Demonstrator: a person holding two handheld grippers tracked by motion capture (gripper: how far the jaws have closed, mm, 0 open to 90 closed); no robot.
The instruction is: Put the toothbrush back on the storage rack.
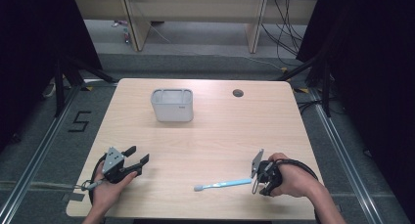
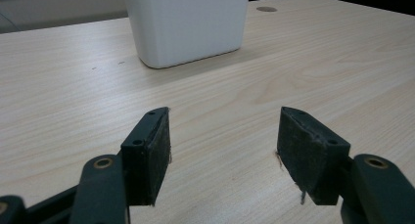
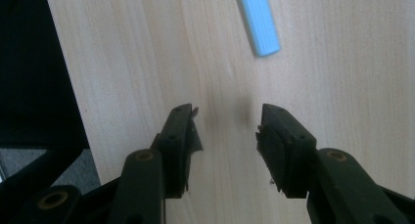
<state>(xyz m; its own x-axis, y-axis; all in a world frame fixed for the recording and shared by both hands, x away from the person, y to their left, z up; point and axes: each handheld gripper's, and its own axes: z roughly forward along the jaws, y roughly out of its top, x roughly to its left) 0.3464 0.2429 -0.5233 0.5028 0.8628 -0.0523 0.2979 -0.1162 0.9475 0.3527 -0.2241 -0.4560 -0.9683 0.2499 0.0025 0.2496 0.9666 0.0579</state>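
A light blue toothbrush (image 1: 222, 185) lies flat near the table's front edge, its bristle end pointing left. My right gripper (image 1: 255, 181) sits just right of the handle end, held in a hand. In the right gripper view that gripper (image 3: 227, 126) is open over bare wood, with the blue handle end (image 3: 258, 23) a short way ahead of the jaws and not between them. A white rectangular container (image 1: 172, 105) stands upright toward the back of the table. My left gripper (image 1: 138, 154) rests at the front left, open and empty (image 2: 222, 136), facing the container (image 2: 188, 23).
The light wooden table (image 1: 220, 136) has a round cable hole (image 1: 238, 93) at the back right. In the right gripper view the table's edge (image 3: 73, 111) runs close on the left, with dark floor beyond. A floor mark shaped like a 5 (image 1: 79, 121) lies left of the table.
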